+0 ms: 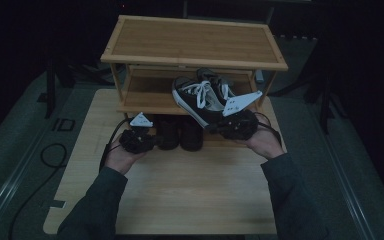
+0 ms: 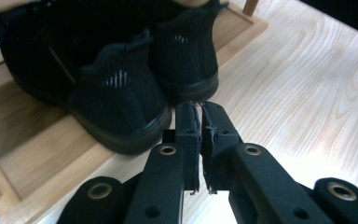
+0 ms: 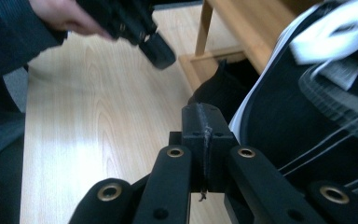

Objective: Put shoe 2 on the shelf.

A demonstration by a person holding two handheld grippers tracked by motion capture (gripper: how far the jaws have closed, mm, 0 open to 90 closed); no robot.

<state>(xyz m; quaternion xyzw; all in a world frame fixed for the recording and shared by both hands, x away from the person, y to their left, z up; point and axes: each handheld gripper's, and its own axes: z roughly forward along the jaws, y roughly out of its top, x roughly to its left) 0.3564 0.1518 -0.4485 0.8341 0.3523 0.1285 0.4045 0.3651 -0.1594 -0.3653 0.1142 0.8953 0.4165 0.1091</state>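
A three-shelf bamboo shoe rack [image 1: 195, 40] stands on a pale wooden table [image 1: 190, 190]. A pair of black knit shoes [image 1: 180, 132] sits on its bottom shelf [image 2: 23, 140], heels [image 2: 121, 102] toward me. My left gripper [image 1: 153, 140] [image 2: 200, 106] is shut and holds nothing, just behind those heels. A black-and-white laced sneaker [image 1: 195, 100] [image 3: 298, 121] tilts off the middle shelf's front edge. My right gripper [image 1: 214, 128] [image 3: 200, 109] is at its heel end, jaws shut, with the sneaker's side right beside them and nothing seen between the pads.
A second sneaker [image 1: 212, 76] lies farther back on the middle shelf. The rack's top shelf is bare. The left gripper [image 3: 156, 49] and its hand appear far off in the right gripper view. Bare table [image 3: 98, 121] lies in front of the rack. A cable [image 1: 50, 155] loops on the floor at left.
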